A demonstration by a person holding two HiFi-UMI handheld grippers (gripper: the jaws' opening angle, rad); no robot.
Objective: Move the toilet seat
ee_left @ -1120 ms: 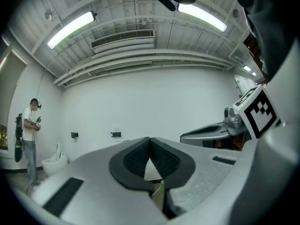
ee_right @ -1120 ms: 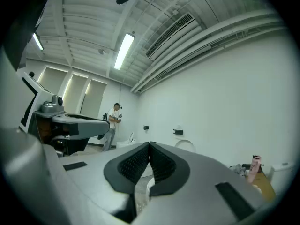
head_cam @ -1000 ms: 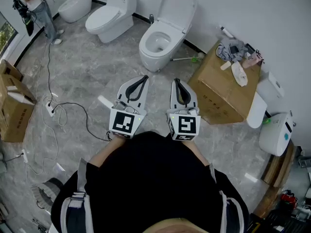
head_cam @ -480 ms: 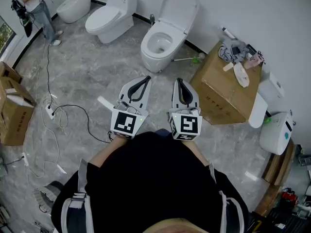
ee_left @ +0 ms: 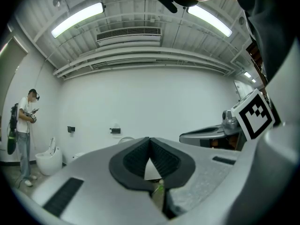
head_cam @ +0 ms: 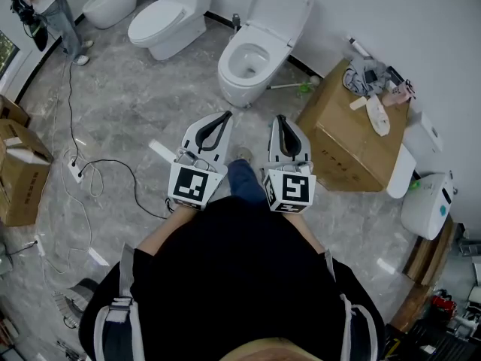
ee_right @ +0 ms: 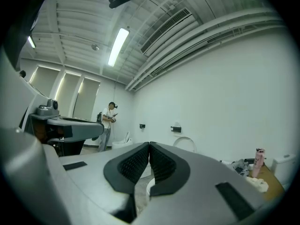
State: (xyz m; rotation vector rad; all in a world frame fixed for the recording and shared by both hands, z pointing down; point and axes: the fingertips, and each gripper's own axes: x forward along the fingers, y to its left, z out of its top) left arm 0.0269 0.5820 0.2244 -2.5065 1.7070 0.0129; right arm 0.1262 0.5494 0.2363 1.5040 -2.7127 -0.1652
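The head camera looks steeply down over the left gripper (head_cam: 224, 117) and right gripper (head_cam: 279, 120) to the floor (head_cam: 128, 111). Each gripper camera rides close behind its jaws, facing level at the wall (ee_left: 154, 97). All three catch the distant person (ee_right: 108, 118).

The person wears a black top (head_cam: 233, 277) with grey shoulder straps (head_cam: 119, 322) and blue jeans (head_cam: 244, 180). The left gripper (head_cam: 224, 119) and right gripper (head_cam: 278, 120) have pale grey shells, black ribbed fingers (ee_left: 165, 158) and black-and-white marker cubes (head_cam: 189, 186).

Bare test room: several toilets (head_cam: 248, 59) along white wall (head_cam: 421, 13), cardboard boxes (head_cam: 346, 138), loose cables (head_cam: 98, 173).
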